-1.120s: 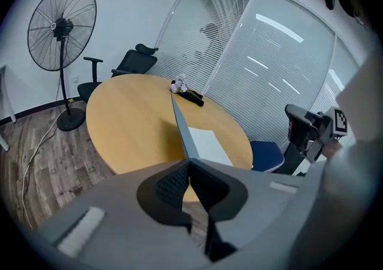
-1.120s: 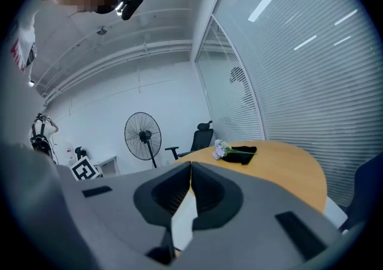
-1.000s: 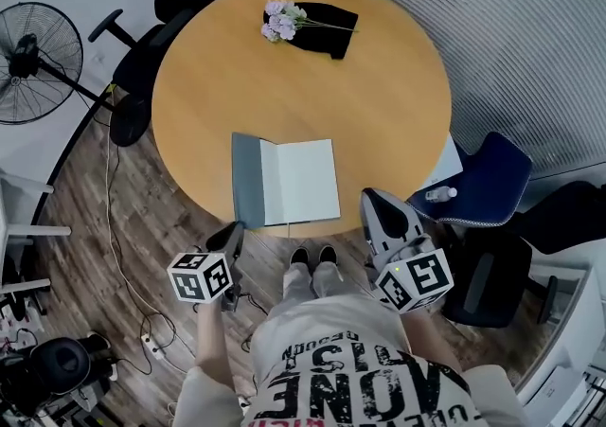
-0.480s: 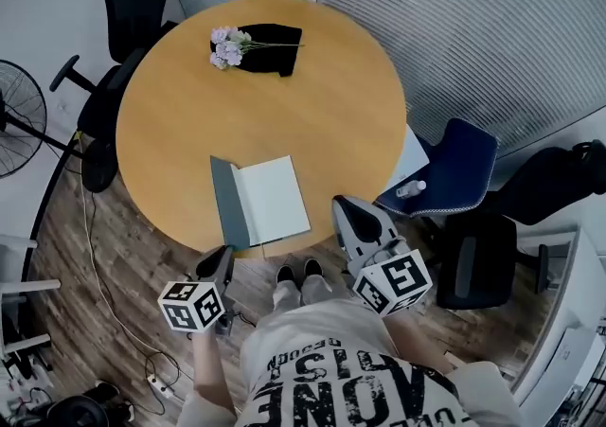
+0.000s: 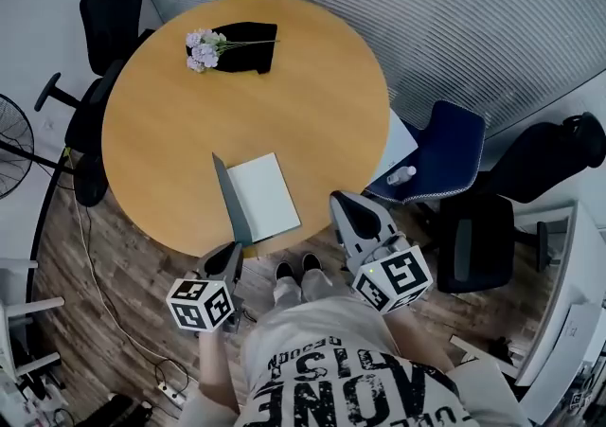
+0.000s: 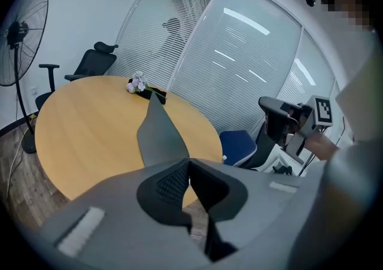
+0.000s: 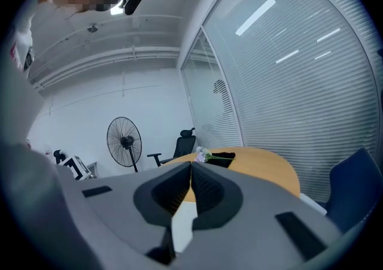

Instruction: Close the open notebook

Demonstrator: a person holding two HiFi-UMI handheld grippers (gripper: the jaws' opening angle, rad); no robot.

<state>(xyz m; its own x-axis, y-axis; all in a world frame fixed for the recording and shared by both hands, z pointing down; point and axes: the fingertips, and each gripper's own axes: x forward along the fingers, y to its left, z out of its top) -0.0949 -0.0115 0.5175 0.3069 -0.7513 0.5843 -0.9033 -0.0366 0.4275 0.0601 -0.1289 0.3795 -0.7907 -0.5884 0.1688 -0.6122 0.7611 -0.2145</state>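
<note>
The left gripper's jaws are pressed together with nothing between them, and the right gripper's are closed and empty too. That probably suits the job, since a blunt closed tip can nudge a cover over and no pinch is needed. Both are held short of the notebook, off the table's near edge. The left one sits just before the notebook's near left corner, and the right one is off to the notebook's right. The notebook lies close to that edge, white page up. Its grey cover rises steeply from the spine on the left, so it looks about halfway to closed. The flowers on their black cloth lie well beyond the notebook, clear of the cover's swing.
</note>
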